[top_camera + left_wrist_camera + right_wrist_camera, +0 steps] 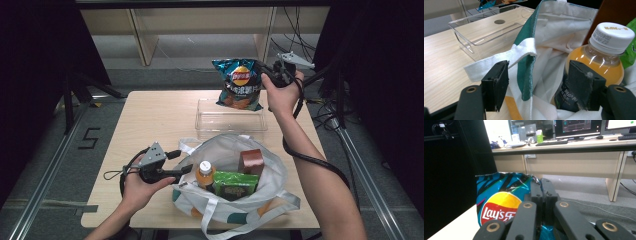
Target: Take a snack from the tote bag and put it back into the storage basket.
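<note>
A teal Lay's chip bag [239,82] hangs in the air above the far side of a clear plastic tray [230,122]. My right gripper [265,71] is shut on the bag's right edge; in the right gripper view the closed jaws [541,183] pinch the crinkled foil of the chip bag [499,195]. A white tote bag [225,150] with green trim stands open at the table's near side. It holds an orange drink bottle [204,172], a green packet [235,185] and a brown box [251,161]. My left gripper [184,161] is open at the tote's left rim, with the green hem and a white strap [521,51] between its jaws [540,85].
The light wooden table [150,120] has bare room at its left half. The clear tray [486,27] sits just beyond the tote. Shelving and cables stand behind the table. Metal rails run along the floor on both sides.
</note>
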`<action>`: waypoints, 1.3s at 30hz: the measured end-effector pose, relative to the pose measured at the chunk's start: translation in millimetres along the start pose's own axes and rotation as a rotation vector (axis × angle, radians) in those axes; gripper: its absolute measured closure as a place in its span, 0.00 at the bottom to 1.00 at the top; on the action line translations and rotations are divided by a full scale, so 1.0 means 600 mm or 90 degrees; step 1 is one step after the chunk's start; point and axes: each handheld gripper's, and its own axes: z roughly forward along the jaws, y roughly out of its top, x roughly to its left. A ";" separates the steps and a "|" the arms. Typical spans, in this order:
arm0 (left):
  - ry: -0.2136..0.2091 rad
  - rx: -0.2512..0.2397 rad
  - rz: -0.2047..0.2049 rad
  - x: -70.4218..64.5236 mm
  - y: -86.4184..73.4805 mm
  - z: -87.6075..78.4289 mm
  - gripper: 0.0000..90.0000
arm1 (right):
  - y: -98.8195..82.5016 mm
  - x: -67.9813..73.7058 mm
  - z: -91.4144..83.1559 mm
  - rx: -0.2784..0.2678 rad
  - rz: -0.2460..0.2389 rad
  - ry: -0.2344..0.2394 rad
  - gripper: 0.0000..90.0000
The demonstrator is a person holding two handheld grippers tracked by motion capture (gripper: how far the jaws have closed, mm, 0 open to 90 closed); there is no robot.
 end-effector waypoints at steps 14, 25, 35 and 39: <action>0.000 0.000 0.000 0.000 0.000 0.000 0.36 | -0.010 -0.004 0.013 0.013 0.017 -0.012 1.00; -0.001 -0.002 -0.002 0.001 -0.001 -0.001 0.36 | -0.018 -0.009 0.021 0.018 0.021 -0.017 1.00; -0.001 -0.001 -0.001 0.001 -0.001 -0.001 0.36 | -0.025 -0.013 0.029 0.033 0.030 -0.023 1.00; -0.002 -0.001 -0.001 0.000 -0.001 -0.001 0.36 | -0.027 -0.015 0.032 0.031 0.025 -0.019 1.00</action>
